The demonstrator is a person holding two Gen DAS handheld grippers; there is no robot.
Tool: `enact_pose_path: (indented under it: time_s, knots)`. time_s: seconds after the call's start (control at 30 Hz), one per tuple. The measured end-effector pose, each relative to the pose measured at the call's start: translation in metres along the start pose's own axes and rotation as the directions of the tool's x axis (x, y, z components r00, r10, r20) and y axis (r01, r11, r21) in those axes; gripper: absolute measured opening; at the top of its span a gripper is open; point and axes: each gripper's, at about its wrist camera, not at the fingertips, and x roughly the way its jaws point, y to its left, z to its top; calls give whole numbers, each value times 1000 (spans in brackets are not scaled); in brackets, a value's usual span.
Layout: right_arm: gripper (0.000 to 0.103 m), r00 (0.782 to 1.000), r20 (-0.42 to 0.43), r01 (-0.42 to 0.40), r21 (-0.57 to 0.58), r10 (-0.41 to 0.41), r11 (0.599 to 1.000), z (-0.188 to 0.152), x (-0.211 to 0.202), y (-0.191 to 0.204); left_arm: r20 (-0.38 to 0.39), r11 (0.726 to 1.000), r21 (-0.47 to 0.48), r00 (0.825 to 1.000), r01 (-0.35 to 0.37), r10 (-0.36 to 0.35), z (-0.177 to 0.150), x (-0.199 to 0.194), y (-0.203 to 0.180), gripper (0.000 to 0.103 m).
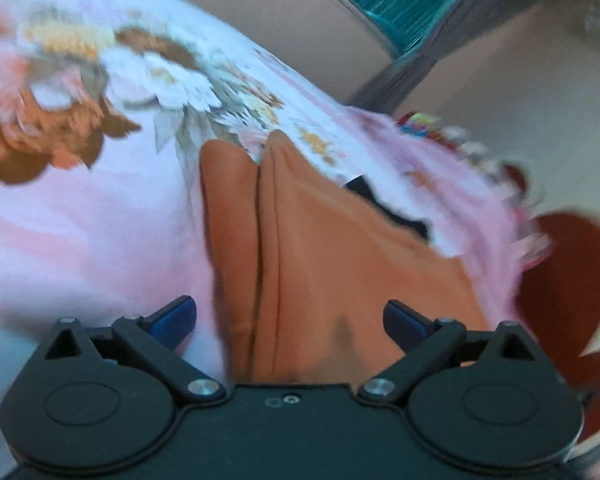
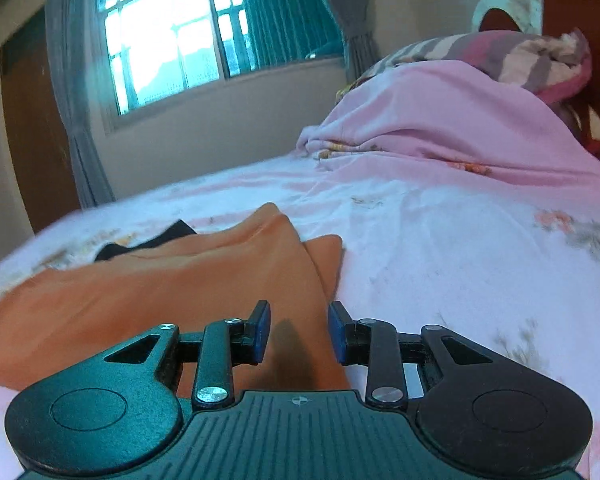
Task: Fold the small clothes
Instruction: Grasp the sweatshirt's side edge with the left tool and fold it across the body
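Note:
An orange garment (image 1: pixel 320 264) lies on a pink floral bedsheet (image 1: pixel 80 240), with two folded points facing away from me. My left gripper (image 1: pixel 290 322) is open wide just above its near part; the blue pads (image 1: pixel 176 318) stand on either side of the cloth. In the right wrist view the same orange garment (image 2: pixel 160 288) spreads to the left. My right gripper (image 2: pixel 299 334) is partly open over its near right edge, with cloth showing between the blue pads (image 2: pixel 262 330), which do not close on it. A black item (image 2: pixel 148 240) lies behind the garment.
A pink blanket heap (image 2: pixel 440 120) and a striped pillow (image 2: pixel 520 60) lie at the head of the bed, against a red-brown headboard (image 2: pixel 580 8). A window (image 2: pixel 204 28) with grey curtains is on the far wall. The black item also shows in the left wrist view (image 1: pixel 396 208).

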Motion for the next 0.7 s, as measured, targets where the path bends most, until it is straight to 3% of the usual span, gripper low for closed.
enact_pose_path:
  time_s: [0.1, 0.2, 0.33, 0.37, 0.4, 0.43, 0.53, 0.57, 0.6, 0.67, 0.7]
  knots:
    - [43, 1000, 12, -4, 65, 3, 998, -7, -6, -8, -14, 988, -79, 991, 132, -134, 11, 6, 22, 97]
    - [43, 1000, -3, 3, 86, -3, 996, -2, 1, -10, -45, 988, -28, 987, 153, -154, 17, 17, 18, 97]
    - [43, 1000, 7, 22, 27, -22, 999, 15, 15, -5, -65, 987, 61, 987, 150, -146, 17, 27, 9, 94]
    - [43, 999, 12, 35, 30, -35, 999, 16, 20, -7, -54, 988, 77, 991, 130, -126, 16, 28, 6, 82]
    - [43, 999, 13, 44, 49, -45, 998, 17, 24, -8, -42, 992, 85, 995, 96, -93, 16, 29, 5, 43]
    - [43, 998, 11, 53, 67, -54, 996, 15, 29, -11, -36, 996, 74, 998, 50, -47, 16, 32, 7, 30]
    - [43, 998, 10, 61, 77, -62, 995, 7, 31, -13, -17, 996, -11, 996, 89, -90, 17, 33, 21, 26]
    - [43, 998, 23, 52, 78, -54, 996, 6, 28, -13, -20, 997, 2, 996, 83, -83, 17, 34, 20, 16]
    - [43, 999, 29, 44, 80, -46, 996, 6, 27, -14, -23, 996, 21, 996, 85, -85, 17, 35, 17, 13]
    - [43, 999, 30, 41, 88, -44, 995, 5, 27, -17, -21, 995, 49, 996, 84, -83, 16, 35, 13, 13]
    - [43, 999, 29, 39, 92, -41, 995, 5, 27, -17, -16, 994, 42, 995, 96, -96, 15, 33, 15, 19]
